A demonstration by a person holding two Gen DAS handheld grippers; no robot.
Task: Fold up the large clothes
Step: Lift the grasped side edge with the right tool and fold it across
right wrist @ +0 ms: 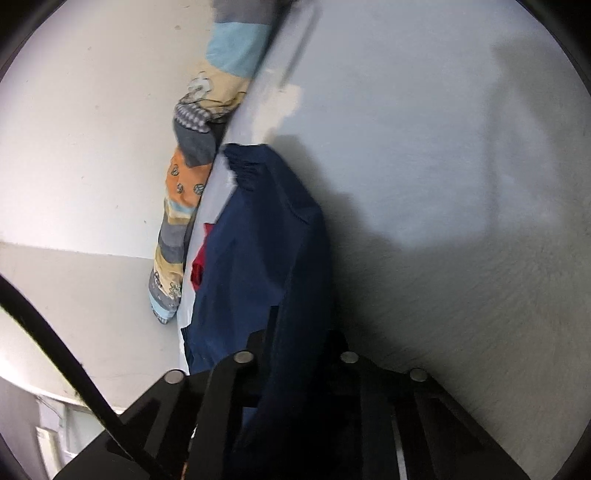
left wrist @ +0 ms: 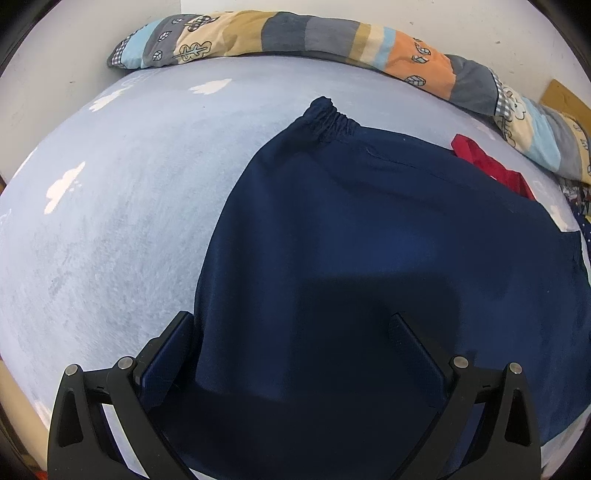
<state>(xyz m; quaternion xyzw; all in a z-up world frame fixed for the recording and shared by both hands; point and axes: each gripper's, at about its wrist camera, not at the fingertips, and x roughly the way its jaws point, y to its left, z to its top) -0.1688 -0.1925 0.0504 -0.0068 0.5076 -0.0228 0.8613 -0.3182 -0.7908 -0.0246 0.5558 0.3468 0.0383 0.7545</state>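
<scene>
A navy garment [left wrist: 369,221] lies spread on the pale blue bed sheet [left wrist: 129,221], its gathered elastic band [left wrist: 332,118] at the far end. My left gripper [left wrist: 288,321] hovers open over the garment's near part; one finger stands beside the cloth's left edge, the other over the cloth. In the right wrist view the navy garment [right wrist: 266,240] runs from its elastic band [right wrist: 245,166] down into my right gripper [right wrist: 295,347], whose jaws stand close together with a fold of the cloth pinched between them.
A long patchwork pillow [left wrist: 295,33] lies along the wall behind the bed, also in the right view as the pillow [right wrist: 177,221]. A red cloth [left wrist: 491,166] pokes out from under the navy garment's far right side. A black cable [right wrist: 55,332] crosses the lower left.
</scene>
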